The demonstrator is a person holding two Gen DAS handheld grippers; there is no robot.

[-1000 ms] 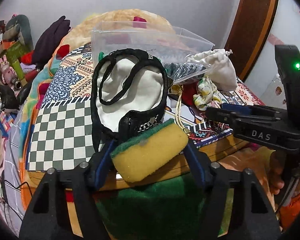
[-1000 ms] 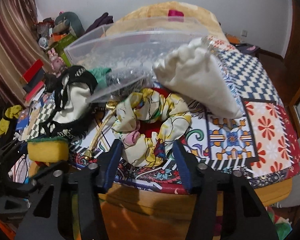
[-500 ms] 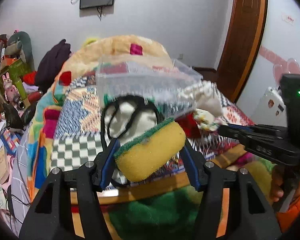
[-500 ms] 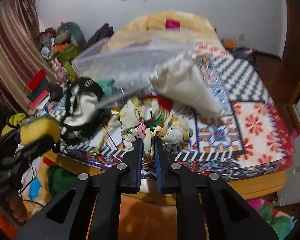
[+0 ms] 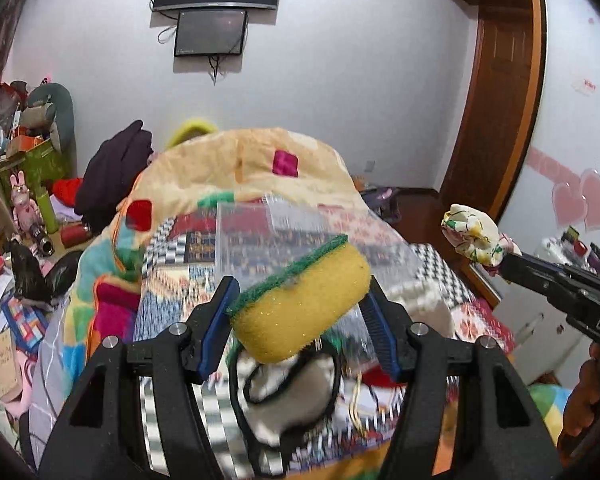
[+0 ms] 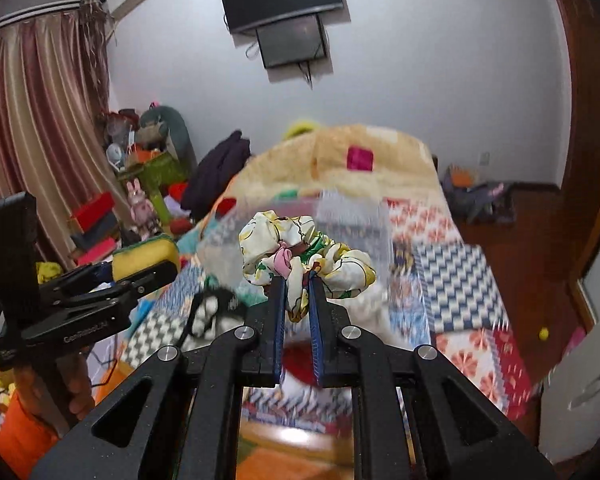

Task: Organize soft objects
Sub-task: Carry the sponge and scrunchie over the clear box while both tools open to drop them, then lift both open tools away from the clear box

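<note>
Now, from the left wrist camera, the left gripper (image 5: 300, 312) grasps a yellow sponge (image 5: 304, 300) with a green scrub layer; the blue pads press on its two ends, and the sponge sits tilted between them, above the bed (image 5: 172, 264). Behind the sponge stands a clear plastic box (image 5: 260, 236) on the patterned bedcover, blurred in this view. Below the sponge lies a white pouch with black straps (image 5: 296, 392) on the bed. At the right edge the right gripper (image 5: 504, 262) comes in from the side, and it carries a flowered scrunchie (image 5: 474, 236) at its tip, in the air and apart from the bed. A hand (image 5: 584, 396) shows under that gripper. A big folded blanket (image 5: 252, 164) lies at the far end of the bed.

From the right wrist camera, the right gripper (image 6: 298, 288) is clenched on the flowered scrunchie (image 6: 300, 252); the two blue pads stand almost together with the cloth pinched between them, and most of the scrunchie bunches up above the tips. The clear plastic box (image 6: 348, 216) is just behind it, blurred. On the left, the left gripper (image 6: 140, 268) holds the yellow sponge (image 6: 148, 254) in the air beside the bed (image 6: 460, 272). The white pouch with black straps (image 6: 208, 312) lies lower, on the bedcover.
</note>
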